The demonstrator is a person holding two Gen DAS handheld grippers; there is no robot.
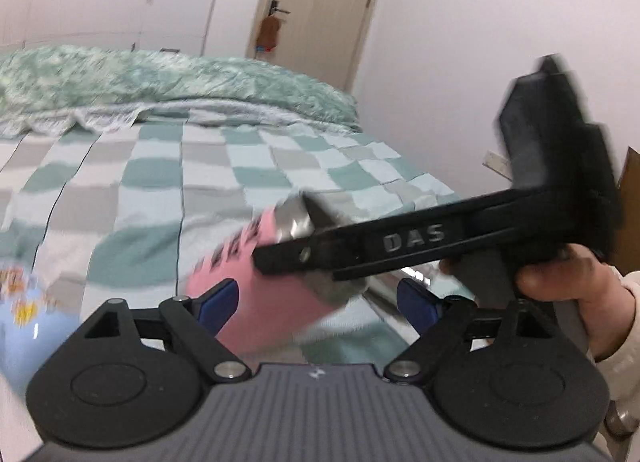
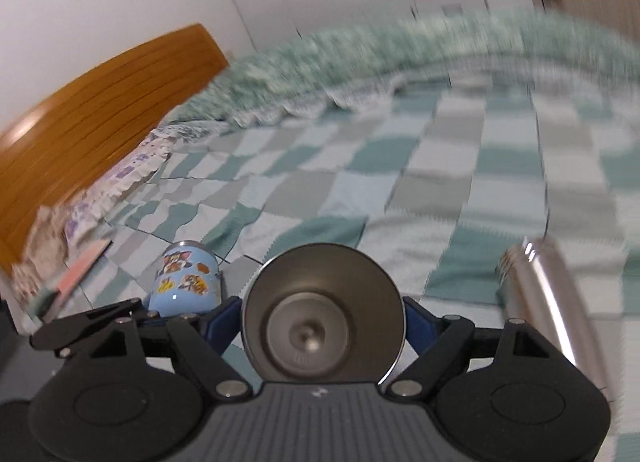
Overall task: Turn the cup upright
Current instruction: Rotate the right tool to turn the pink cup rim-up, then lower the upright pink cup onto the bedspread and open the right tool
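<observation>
A pink cup (image 1: 256,294) with a steel rim is tilted above the checked bedspread, in the left wrist view. My right gripper (image 1: 304,258) reaches in from the right and is shut on its steel rim end. In the right wrist view I look straight into the cup's steel mouth (image 2: 324,318), held between the blue pads (image 2: 418,322). My left gripper (image 1: 316,302) is open; its blue pads (image 1: 218,302) stand either side of the cup, not clamping it. The frames are motion-blurred.
A light blue cartoon cup (image 2: 186,280) lies on the bedspread (image 2: 440,181) at left, also in the left wrist view (image 1: 24,322). A steel bottle (image 2: 548,286) lies at right. A wooden headboard (image 2: 100,109), a rumpled green quilt (image 1: 180,77) and a door (image 1: 320,1) lie beyond.
</observation>
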